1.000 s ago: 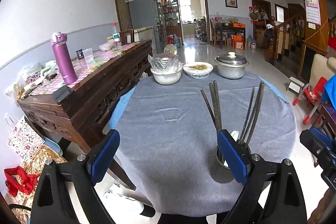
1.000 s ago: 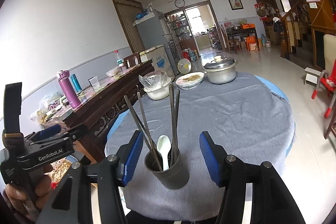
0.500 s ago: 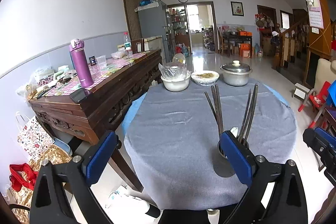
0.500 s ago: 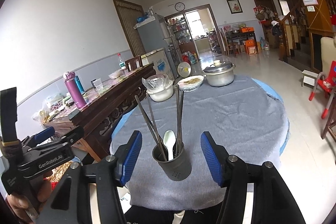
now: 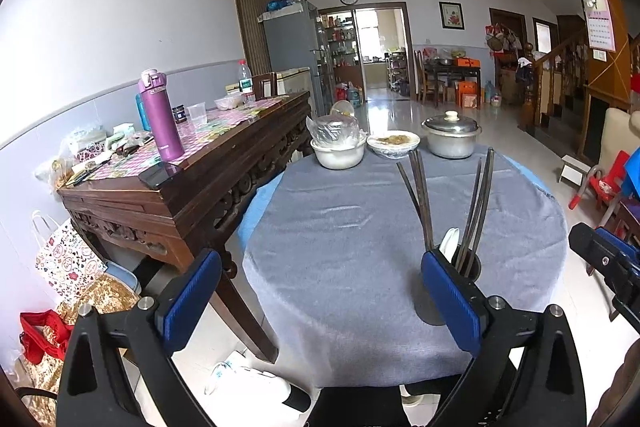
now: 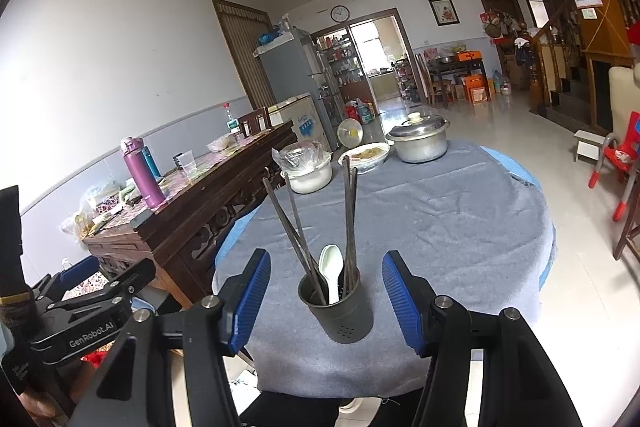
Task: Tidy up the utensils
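You are holding two hand-held grippers at the near edge of a round tabletop (image 6: 460,227) draped in grey-blue cloth. The landmark is a dark grey cylindrical metal utensil cup (image 6: 340,311) standing upright near that edge.

Your right hand-held gripper (image 6: 324,301) is facing the cup head-on, with the cup sitting straight ahead between its blue pads; the pads are standing apart and are not touching the cup walls. Your left hand-held gripper (image 5: 320,299) is pointing at bare cloth to the left of the cup, its jaws wide apart and holding nothing; the cup (image 5: 444,291) is partly hidden behind its right-hand pad. So the right hand is the nearer one and the better lined up.

Inside the cup, dark metal chopsticks (image 6: 350,223) are standing with their long axes nearly vertical, fanning out in two bundles that lean away from each other. I am counting about five sticks, though overlap makes that uncertain. One white plastic spoon (image 6: 332,273) is standing among them, bowl upward.

Beyond the cup, at the far edge, three vessels are sitting in a row: one white bowl covered with clear film (image 6: 310,173), one shallow dish of food (image 6: 366,155), and one lidded steel pot (image 6: 420,139).
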